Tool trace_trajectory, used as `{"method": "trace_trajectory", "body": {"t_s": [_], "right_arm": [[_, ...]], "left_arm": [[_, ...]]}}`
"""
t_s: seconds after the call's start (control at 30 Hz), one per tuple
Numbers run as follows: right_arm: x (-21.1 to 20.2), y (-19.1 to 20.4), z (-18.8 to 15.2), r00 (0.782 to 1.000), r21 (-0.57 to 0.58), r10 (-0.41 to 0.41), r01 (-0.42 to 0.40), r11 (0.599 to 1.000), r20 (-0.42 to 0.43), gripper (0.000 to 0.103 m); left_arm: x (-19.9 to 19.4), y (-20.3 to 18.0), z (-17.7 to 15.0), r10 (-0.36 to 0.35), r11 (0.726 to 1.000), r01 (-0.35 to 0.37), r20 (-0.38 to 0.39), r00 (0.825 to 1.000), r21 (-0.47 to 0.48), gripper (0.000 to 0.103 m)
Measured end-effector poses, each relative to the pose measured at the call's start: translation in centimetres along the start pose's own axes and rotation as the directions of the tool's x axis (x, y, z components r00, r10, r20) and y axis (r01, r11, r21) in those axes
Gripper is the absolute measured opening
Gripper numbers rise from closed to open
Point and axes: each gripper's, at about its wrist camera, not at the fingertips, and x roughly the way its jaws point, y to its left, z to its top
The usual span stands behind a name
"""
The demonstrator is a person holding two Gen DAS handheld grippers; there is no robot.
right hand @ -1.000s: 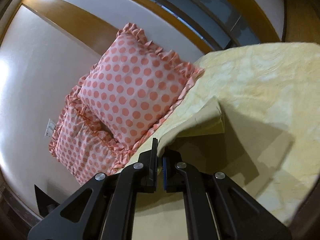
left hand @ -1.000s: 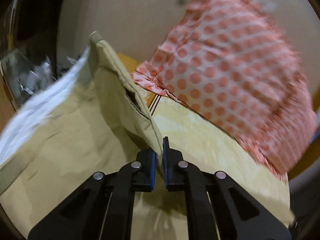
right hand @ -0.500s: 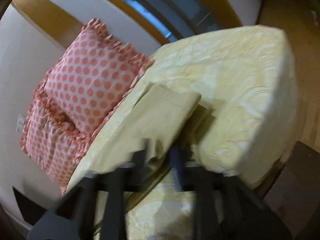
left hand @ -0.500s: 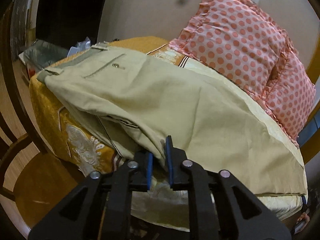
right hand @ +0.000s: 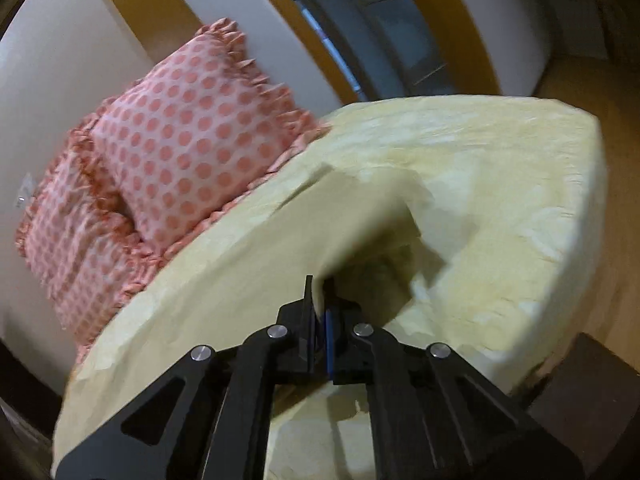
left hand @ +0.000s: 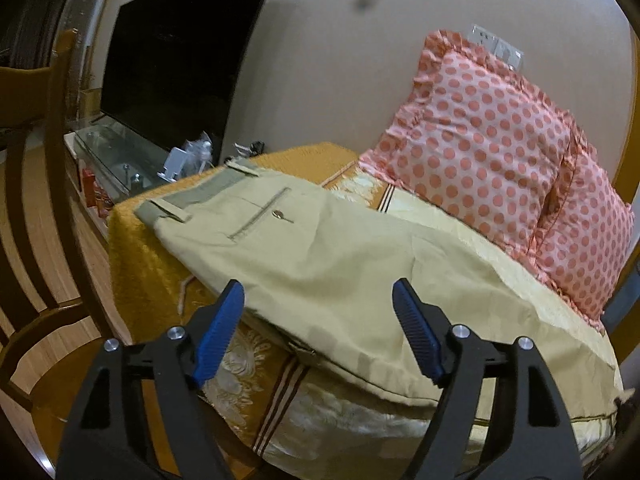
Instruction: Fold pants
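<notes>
Khaki pants (left hand: 320, 256) lie flat on the bed, waistband at the far left, back pocket with a button facing up, legs running right. My left gripper (left hand: 318, 306) is open, its blue pads (left hand: 218, 330) spread just above the near edge of the pants, holding nothing. In the right wrist view my right gripper (right hand: 319, 292) is shut on a fold of the pants leg (right hand: 320, 220), which rises in a hump in front of the fingers.
The bed (left hand: 360, 416) has a yellow and gold cover. Two pink polka-dot pillows (left hand: 492, 152) lean on the wall at the back, also in the right wrist view (right hand: 188, 144). A dark TV (left hand: 180, 56) and a glass stand with clutter sit at left. A wooden chair (left hand: 36, 200) stands near left.
My left gripper has opened and let go of the pants, which now lie flat. My right gripper stays shut on the leg, which has been drawn over the bed.
</notes>
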Motion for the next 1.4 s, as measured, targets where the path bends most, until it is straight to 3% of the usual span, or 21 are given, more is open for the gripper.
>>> {"method": "trace_trajectory", "body": {"t_s": [0.07, 0.13, 0.2, 0.27, 0.37, 0.43, 0.47, 0.5, 0.53, 0.57, 0.6, 0.67, 0.73, 0.77, 0.83, 0.9, 0.97, 1.0, 1.03, 1.23, 1.4], "right_arm": [[0.0, 1.5, 0.7, 1.0, -0.022, 0.028, -0.028, 0.999, 0.009, 0.004], [-0.4, 5.4, 1.5, 0.994, -0.089, 0.112, -0.109, 0.99, 0.02, 0.004], [-0.5, 10.3, 1.6, 0.976, -0.167, 0.219, -0.216, 0.962, 0.002, 0.003], [-0.7, 16.2, 0.5, 0.94, -0.251, 0.339, -0.338, 0.907, -0.041, 0.003], [-0.5, 25.8, -3.7, 0.84, -0.354, 0.505, -0.542, 0.762, -0.198, 0.003], [0.0, 31.4, -8.4, 0.754, -0.394, 0.553, -0.657, 0.643, -0.356, 0.004], [0.4, 33.7, -11.0, 0.724, -0.416, 0.532, -0.689, 0.593, -0.44, 0.007], [0.8, 36.2, -15.0, 0.678, -0.446, 0.463, -0.729, 0.519, -0.571, 0.014], [0.8, 37.4, -17.7, 0.647, -0.462, 0.404, -0.754, 0.468, -0.646, 0.019], [0.4, 38.4, -20.9, 0.616, -0.484, 0.325, -0.777, 0.403, -0.718, 0.034], [-0.2, 38.6, -22.3, 0.61, -0.501, 0.301, -0.784, 0.368, -0.733, 0.052], [-1.8, 38.4, -23.1, 0.608, -0.514, 0.336, -0.791, 0.332, -0.719, 0.07], [-2.7, 37.6, -21.4, 0.61, -0.492, 0.42, -0.792, 0.361, -0.672, 0.071], [-2.7, 37.2, -20.7, 0.629, -0.496, 0.436, -0.777, 0.388, -0.644, 0.071], [-1.6, 36.3, -19.7, 0.722, -0.551, 0.392, -0.69, 0.469, -0.57, 0.07], [0.6, 36.2, -20.9, 0.783, -0.617, 0.23, -0.603, 0.506, -0.578, 0.069], [2.1, 36.1, -22.3, 0.771, -0.619, 0.149, -0.596, 0.513, -0.619, 0.07], [1.9, 36.1, -22.0, 0.773, -0.615, 0.176, -0.602, 0.509, -0.61, 0.072], [1.9, 36.2, -21.8, 0.755, -0.6, 0.186, -0.623, 0.502, -0.629, 0.073], [1.8, 36.0, -22.0, 0.74, -0.572, 0.215, -0.641, 0.512, -0.637, 0.074], [2.1, 35.5, -22.1, 0.726, -0.545, 0.24, -0.656, 0.522, -0.644, 0.076]], "left_arm": [[1.1, 0.4, -0.1, 0.006, 1.0, -0.006, -0.018, 1.0, -0.007, 0.079], [2.0, 0.8, -0.3, 0.005, 1.0, -0.006, -0.043, 0.999, -0.03, 0.081], [2.9, 1.3, -0.7, 0.006, 0.998, -0.01, -0.075, 0.997, -0.058, 0.081], [3.5, 1.7, -1.2, 0.002, 0.997, -0.01, -0.101, 0.995, -0.075, 0.081], [3.2, 1.6, -1.5, 0.012, 0.997, -0.018, -0.084, 0.996, -0.07, 0.084], [2.9, 2.1, -1.5, -0.009, 0.995, 0.001, -0.077, 0.997, -0.098, 0.084], [2.7, 2.5, -1.4, -0.011, 0.994, 0.003, -0.07, 0.997, -0.114, 0.085], [2.7, 2.7, -1.3, -0.011, 0.993, 0.003, -0.068, 0.998, -0.119, 0.085], [2.6, 3.2, -1.2, -0.01, 0.992, 0.001, -0.065, 0.998, -0.127, 0.085], [2.5, 3.7, -1.0, -0.012, 0.99, 0.004, -0.059, 0.998, -0.138, 0.085], [2.5, 4.1, -0.9, -0.016, 0.989, 0.008, -0.056, 0.998, -0.146, 0.085], [2.7, 4.6, -0.7, -0.022, 0.987, 0.013, -0.054, 0.998, -0.161, 0.085], [3.1, 5.0, -0.5, -0.035, 0.983, 0.024, -0.06, 0.998, -0.181, 0.085], [3.3, 5.1, -0.4, -0.043, 0.981, 0.03, -0.065, 0.997, -0.189, 0.085], [3.7, 5.2, -0.4, -0.046, 0.979, 0.03, -0.073, 0.996, -0.201, 0.085], [4.0, 5.2, -0.4, -0.038, 0.978, 0.021, -0.075, 0.996, -0.209, 0.086], [4.1, 5.2, -0.4, -0.031, 0.977, 0.015, -0.074, 0.997, -0.211, 0.087], [4.2, 5.2, -0.3, -0.027, 0.976, 0.01, -0.073, 0.997, -0.217, 0.087], [4.2, 5.3, -0.2, -0.021, 0.975, 0.004, -0.071, 0.997, -0.222, 0.087], [4.4, 5.0, 1.1, 0.041, 0.976, -0.052, -0.054, 0.998, -0.21, 0.085], [5.4, 4.3, 1.5, 0.097, 0.98, -0.113, -0.102, 0.99, -0.162, 0.088]]}}
